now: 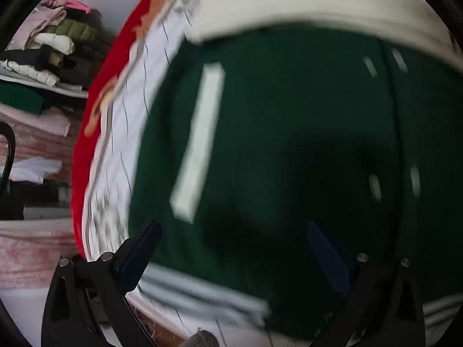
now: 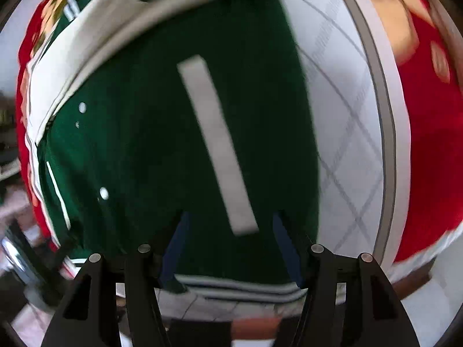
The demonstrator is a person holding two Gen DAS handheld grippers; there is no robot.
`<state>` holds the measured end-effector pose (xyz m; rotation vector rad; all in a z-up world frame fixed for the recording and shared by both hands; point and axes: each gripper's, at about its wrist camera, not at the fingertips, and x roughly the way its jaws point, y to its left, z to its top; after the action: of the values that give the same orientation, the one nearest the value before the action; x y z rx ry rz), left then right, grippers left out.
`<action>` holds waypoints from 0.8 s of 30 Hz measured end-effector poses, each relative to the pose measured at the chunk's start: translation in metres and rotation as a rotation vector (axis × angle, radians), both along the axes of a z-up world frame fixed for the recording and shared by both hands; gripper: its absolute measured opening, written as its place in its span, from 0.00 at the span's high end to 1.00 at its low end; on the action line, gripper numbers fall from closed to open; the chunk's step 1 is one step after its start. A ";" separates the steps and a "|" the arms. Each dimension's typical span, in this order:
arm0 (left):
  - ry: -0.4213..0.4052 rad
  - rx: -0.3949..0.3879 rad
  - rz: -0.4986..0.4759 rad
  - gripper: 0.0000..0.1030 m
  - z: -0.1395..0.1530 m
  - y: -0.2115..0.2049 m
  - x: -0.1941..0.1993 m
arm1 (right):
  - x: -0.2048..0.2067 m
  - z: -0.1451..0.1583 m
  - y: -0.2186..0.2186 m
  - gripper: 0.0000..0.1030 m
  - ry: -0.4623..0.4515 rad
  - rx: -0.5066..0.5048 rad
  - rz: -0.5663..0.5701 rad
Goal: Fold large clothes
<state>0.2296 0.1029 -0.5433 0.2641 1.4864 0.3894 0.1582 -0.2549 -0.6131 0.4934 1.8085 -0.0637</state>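
A dark green jacket (image 1: 289, 144) with cream sleeves lies spread flat directly ahead of and beneath both grippers, on a white quilted cover (image 2: 341, 121) that itself rests on a red patterned cloth (image 2: 428, 144).

The left gripper (image 1: 234, 231) hovers just above the green body panel with its fingers spread wide and nothing between them. A pale welt pocket strip (image 1: 199, 141) runs away from it, ahead and slightly to its left, and a cream sleeve (image 1: 303, 8) crosses the far side of its view.

The right gripper (image 2: 231, 222) is likewise spread and empty, low over the same fabric, with the striped hem (image 2: 237, 286) just below its fingertips and the other pocket strip (image 2: 217, 144) leading forward between them.

Both views are motion-blurred, so contact with the cloth cannot be confirmed.

The garment's long axis runs away from both grippers, hem nearest and collar farthest. Each gripper appears equally near the hem, which suggests a paired pinch there and a lift forward over the body.

A stack of folded clothes (image 1: 55, 43) sits well to the left gripper's left.
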 end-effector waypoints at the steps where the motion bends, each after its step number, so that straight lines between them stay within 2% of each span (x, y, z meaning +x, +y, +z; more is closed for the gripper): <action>1: 0.010 -0.001 0.019 0.00 -0.003 -0.005 -0.010 | -0.002 -0.004 -0.008 0.39 0.009 0.009 -0.010; 3: 0.019 0.011 0.054 0.00 -0.009 -0.018 -0.027 | -0.013 -0.016 -0.024 0.39 0.014 0.002 0.028; 5: 0.014 0.058 0.085 0.00 -0.021 -0.031 -0.036 | -0.015 -0.042 -0.033 0.39 0.055 -0.042 0.136; 7: 0.007 0.111 0.145 0.00 -0.025 -0.035 -0.037 | -0.018 -0.056 -0.045 0.39 0.079 0.031 0.156; 9: -0.020 0.149 0.199 0.00 -0.011 -0.040 -0.034 | -0.012 -0.047 -0.061 0.39 0.077 0.098 0.147; 11: -0.062 0.188 0.208 0.00 0.009 -0.053 -0.033 | -0.003 -0.029 -0.078 0.39 0.017 0.112 0.176; 13: -0.099 0.225 0.169 0.00 0.031 -0.084 -0.032 | 0.004 -0.010 -0.103 0.39 -0.038 0.093 0.222; 16: -0.139 0.249 0.059 0.00 0.051 -0.149 -0.034 | 0.014 0.003 -0.143 0.39 -0.074 0.060 0.254; 20: -0.124 0.234 -0.088 0.00 0.042 -0.245 -0.043 | 0.008 0.013 -0.194 0.38 -0.128 0.014 0.264; 22: -0.120 0.227 -0.163 0.00 0.033 -0.298 -0.057 | 0.005 0.009 -0.209 0.29 -0.121 0.027 0.226; 24: -0.101 0.225 -0.219 0.00 0.025 -0.331 -0.064 | 0.006 0.005 -0.250 0.28 -0.120 0.025 0.200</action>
<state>0.1654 -0.2284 -0.5180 0.5725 1.3000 0.3875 0.1640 -0.5045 -0.6077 0.3250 1.7333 0.1237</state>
